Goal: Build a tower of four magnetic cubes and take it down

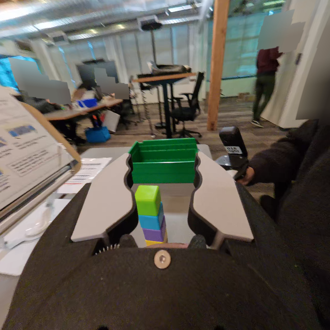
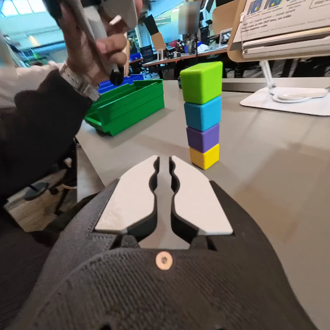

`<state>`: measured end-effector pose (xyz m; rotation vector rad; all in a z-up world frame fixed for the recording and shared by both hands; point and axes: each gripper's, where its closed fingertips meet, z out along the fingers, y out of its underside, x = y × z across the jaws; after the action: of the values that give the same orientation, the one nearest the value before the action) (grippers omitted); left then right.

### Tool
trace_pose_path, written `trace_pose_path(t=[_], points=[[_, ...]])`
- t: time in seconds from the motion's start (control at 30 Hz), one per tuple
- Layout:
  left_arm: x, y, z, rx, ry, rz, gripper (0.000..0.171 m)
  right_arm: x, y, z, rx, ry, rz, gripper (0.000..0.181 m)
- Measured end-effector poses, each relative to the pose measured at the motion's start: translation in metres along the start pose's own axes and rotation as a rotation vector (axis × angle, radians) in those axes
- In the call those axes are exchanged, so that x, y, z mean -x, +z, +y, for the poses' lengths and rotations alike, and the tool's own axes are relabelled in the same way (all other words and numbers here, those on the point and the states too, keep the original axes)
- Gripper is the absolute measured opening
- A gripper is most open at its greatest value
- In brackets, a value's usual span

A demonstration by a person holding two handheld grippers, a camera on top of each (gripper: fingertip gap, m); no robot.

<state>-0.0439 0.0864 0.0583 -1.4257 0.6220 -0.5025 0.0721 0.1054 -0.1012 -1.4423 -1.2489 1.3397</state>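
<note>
Tower of four cubes stands upright on your grey bench (image 2: 267,160): yellow cube (image 2: 204,157) at the base, purple cube (image 2: 202,138) on it, blue cube (image 2: 202,114) next, lime-green cube (image 2: 201,83) on top. The faces are not quite flush; from the left wrist view each lower cube sits slightly offset to the right under the lime-green cube (image 1: 147,200), with the blue cube (image 1: 150,221), purple cube (image 1: 155,234) and a sliver of the yellow cube (image 1: 154,242) below.

Your left gripper (image 1: 163,171) hangs above the tower, looking down over it, with its fingers (image 1: 109,196) spread wide and released; the top cube sits in the gap between them, close to the left finger, though you cannot tell whether it touches. Your right gripper (image 2: 164,159) is low over the bench just in front of and left of the yellow cube, apart from it, fingers (image 2: 135,192) drawn nearly together with only a narrow slit between them and nothing held.

Green bin (image 2: 128,107) sits on the bench behind the tower, well apart from it. White stand base (image 2: 285,101) rests on the bench to the other side, carrying a tilted board with printed sheets (image 2: 285,26). Office desks and chairs are beyond, blurred.
</note>
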Motion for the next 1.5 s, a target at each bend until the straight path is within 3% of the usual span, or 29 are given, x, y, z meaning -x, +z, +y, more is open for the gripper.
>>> trace_pose_path(t=[0.13, 0.2, 0.33, 0.43, 0.6, 0.93, 1.13, 1.27, 1.33, 1.43, 1.5], points=[[0.015, -0.02, 0.009, -0.11, 0.081, -0.307, 0.069, 0.01, 0.018, -0.001, 0.017, 0.07, -0.092, 0.03], [0.016, -0.023, 0.027, -0.157, 0.111, -0.381, 0.065, 0.013, 0.026, -0.002, 0.023, 0.068, -0.113, 0.033], [0.016, -0.007, 0.127, 0.112, -0.005, -0.379, 0.075, 0.014, 0.038, -0.007, 0.009, 0.041, -0.131, 0.033], [0.012, -0.001, 0.16, 0.169, -0.071, -0.39, 0.083, 0.018, 0.044, -0.008, 0.013, 0.067, -0.163, 0.033], [-0.005, 0.009, 0.168, 0.197, -0.214, -0.253, 0.074, 0.024, 0.048, -0.002, 0.046, 0.12, -0.208, 0.036], [0.011, 0.035, 0.184, 0.187, -0.173, -0.143, 0.077, 0.036, 0.031, 0.028, 0.232, 0.487, -0.333, 0.075], [0.03, 0.048, 0.176, 0.122, -0.136, -0.081, 0.073, 0.022, 0.008, 0.046, 0.268, 0.37, -0.191, 0.076], [0.024, 0.05, 0.169, 0.074, -0.145, 0.022, 0.074, 0.019, -0.002, 0.053, 0.249, 0.316, -0.131, 0.072], [0.019, 0.043, 0.17, 0.048, -0.173, 0.05, 0.076, 0.027, -0.004, 0.047, 0.191, 0.327, -0.176, 0.071], [0.024, 0.021, 0.152, -0.137, -0.239, 0.009, 0.069, 0.04, -0.006, 0.042, 0.144, 0.322, -0.243, 0.073], [0.028, 0.017, 0.155, -0.093, -0.191, -0.011, 0.07, 0.044, -0.004, 0.041, 0.124, 0.317, -0.256, 0.073]])
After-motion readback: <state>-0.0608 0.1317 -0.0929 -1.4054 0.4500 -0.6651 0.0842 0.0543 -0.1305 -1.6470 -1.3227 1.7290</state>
